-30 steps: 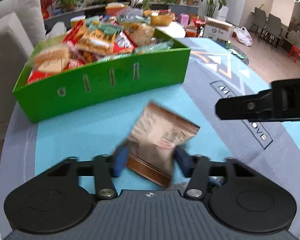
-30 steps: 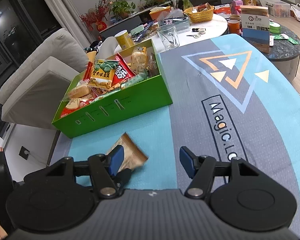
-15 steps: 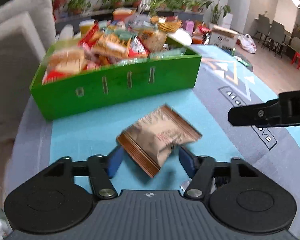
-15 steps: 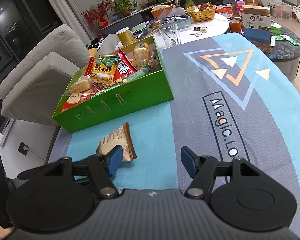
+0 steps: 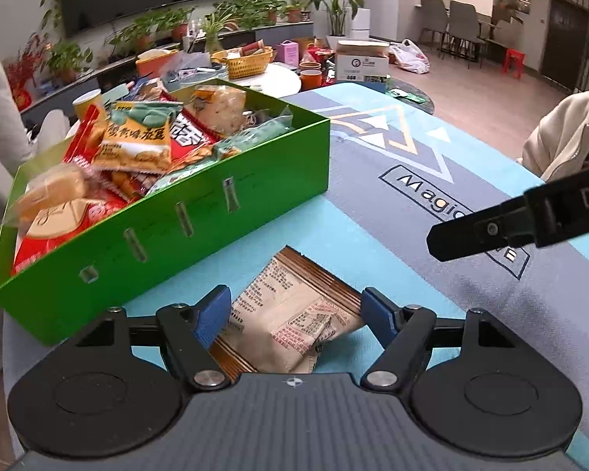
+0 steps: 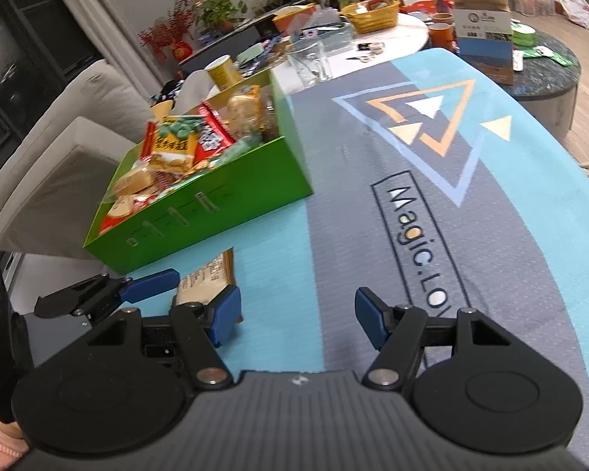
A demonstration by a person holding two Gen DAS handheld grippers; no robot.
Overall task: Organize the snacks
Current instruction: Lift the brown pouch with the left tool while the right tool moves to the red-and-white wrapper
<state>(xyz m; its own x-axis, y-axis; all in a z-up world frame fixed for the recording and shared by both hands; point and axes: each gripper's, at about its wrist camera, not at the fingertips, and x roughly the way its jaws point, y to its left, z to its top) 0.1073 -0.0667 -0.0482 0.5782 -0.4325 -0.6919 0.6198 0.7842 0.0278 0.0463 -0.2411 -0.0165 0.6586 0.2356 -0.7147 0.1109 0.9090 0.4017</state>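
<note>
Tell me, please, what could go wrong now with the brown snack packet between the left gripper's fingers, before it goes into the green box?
1. The left gripper stands open around the brown packet, so a pinch on its puffy wrapper may slip.
2. The green box is already heaped with snacks above its wall, so one more packet might slide off.
3. The right gripper sits close beside the left one and could bump it.
</note>
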